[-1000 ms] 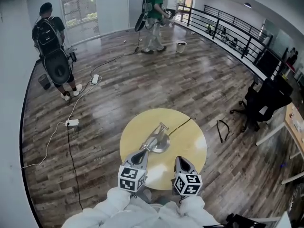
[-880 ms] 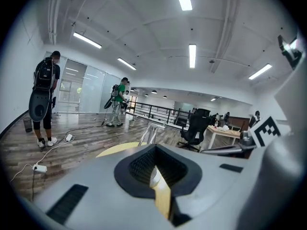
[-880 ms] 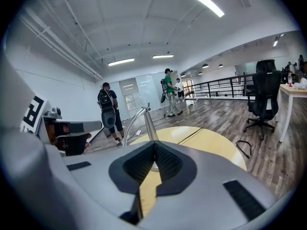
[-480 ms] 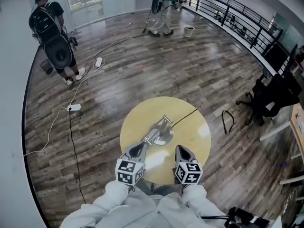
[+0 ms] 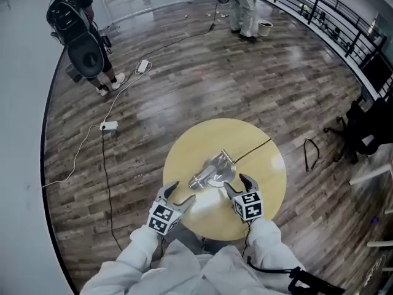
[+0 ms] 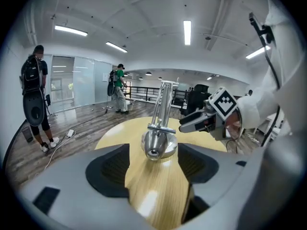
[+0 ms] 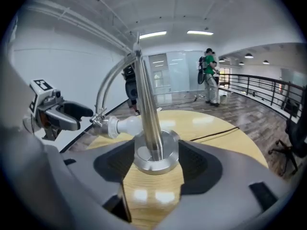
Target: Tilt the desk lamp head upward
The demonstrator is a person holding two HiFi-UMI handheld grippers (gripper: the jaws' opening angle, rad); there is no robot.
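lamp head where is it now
In the head view the lamp head hangs over the table centre, just ahead of the left tongs, left of its base.

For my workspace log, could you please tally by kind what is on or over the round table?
Desk lamp: 1
Black cable: 1
Grippers: 2 (left gripper, right gripper; jaws of both just opened, nothing held between them)
Total: 4

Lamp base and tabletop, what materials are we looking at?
Lamp base: looks like metal with a brushed silver finish. It shows soft grey reflections and a crisp machined rim. Tabletop: pale wood or wood-look laminate, glossy, with straight grain lines and ceiling-light glare. Which one, can't tell.
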